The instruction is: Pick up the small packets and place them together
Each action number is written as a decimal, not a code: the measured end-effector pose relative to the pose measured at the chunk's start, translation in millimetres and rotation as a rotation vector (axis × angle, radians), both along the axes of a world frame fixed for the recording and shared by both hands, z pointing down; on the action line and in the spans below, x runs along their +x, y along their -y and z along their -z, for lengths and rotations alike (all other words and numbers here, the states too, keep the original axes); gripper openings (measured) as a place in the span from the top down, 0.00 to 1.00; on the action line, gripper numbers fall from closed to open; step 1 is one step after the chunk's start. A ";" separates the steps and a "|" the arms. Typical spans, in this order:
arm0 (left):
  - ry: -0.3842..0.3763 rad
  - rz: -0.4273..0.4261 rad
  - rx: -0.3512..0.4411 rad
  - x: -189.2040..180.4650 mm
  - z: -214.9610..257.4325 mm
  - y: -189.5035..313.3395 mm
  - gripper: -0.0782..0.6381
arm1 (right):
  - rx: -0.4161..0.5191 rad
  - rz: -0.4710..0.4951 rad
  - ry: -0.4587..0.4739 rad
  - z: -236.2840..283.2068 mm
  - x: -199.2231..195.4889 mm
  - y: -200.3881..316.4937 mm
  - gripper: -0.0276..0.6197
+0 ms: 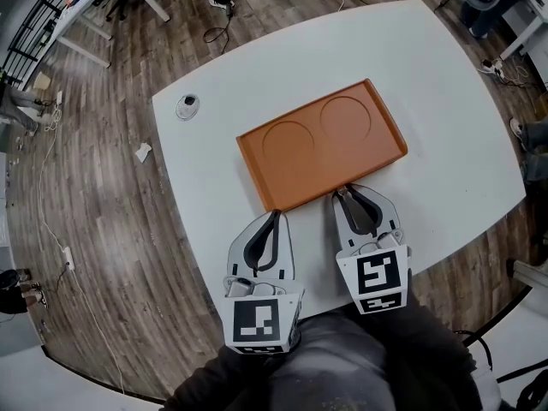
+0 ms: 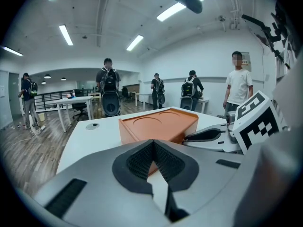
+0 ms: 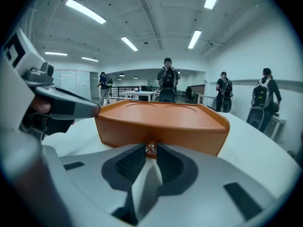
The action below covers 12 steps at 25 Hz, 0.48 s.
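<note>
On the white bench [image 1: 445, 127] an orange tray [image 1: 300, 176] is seen empty, one small packet [image 3: 151, 150] is pinched by the right tool [image 3: 151, 147] at the tray's near edge, the left tool [image 2: 152, 144] is pressed together on nothing, and the gathering is judged hardly begun.

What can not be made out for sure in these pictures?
1. The small thing pinched by the right gripper: too small to name in the right gripper view, and lost at the jaw tips in the head view.
2. The round object on the table: too small in the head view.
</note>
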<state>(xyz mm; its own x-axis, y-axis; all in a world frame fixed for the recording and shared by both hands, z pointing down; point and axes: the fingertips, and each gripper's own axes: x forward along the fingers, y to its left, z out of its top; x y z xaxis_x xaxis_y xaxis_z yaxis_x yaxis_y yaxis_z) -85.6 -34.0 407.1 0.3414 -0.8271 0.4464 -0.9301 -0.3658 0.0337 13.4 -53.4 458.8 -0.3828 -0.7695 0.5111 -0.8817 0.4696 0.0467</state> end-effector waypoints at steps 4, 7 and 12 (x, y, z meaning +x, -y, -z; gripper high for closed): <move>-0.004 -0.002 -0.001 0.7 0.4 0.6 0.90 | 0.000 0.003 0.000 -0.1 -1.1 0.5 0.84; -0.001 -0.013 0.002 3.8 2.4 -0.6 0.90 | 0.001 0.002 0.004 1.0 0.1 0.2 0.84; -0.003 -0.009 0.002 4.7 2.9 -2.9 0.90 | -0.003 0.012 0.012 1.7 0.5 -0.9 0.84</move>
